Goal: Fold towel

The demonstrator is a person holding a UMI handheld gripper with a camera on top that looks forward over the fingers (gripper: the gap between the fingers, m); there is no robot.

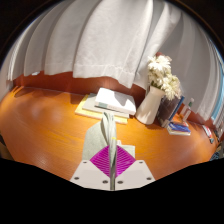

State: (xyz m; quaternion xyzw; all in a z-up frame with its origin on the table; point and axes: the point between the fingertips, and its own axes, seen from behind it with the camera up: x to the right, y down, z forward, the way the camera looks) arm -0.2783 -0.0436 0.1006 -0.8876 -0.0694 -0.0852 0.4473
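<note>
A white towel [106,100] lies folded in a flat stack on the orange-brown wooden table [50,125], beyond my fingers. My gripper [108,122] is held above the table, short of the towel. The fingers are shut, and the magenta pads [97,160] meet along the middle line. I see nothing held between them.
A vase of white flowers [160,80] stands to the right of the towel, with a stack of books [180,127] beside it. White curtains [100,40] hang behind the table along the window. The table's right edge runs near the books.
</note>
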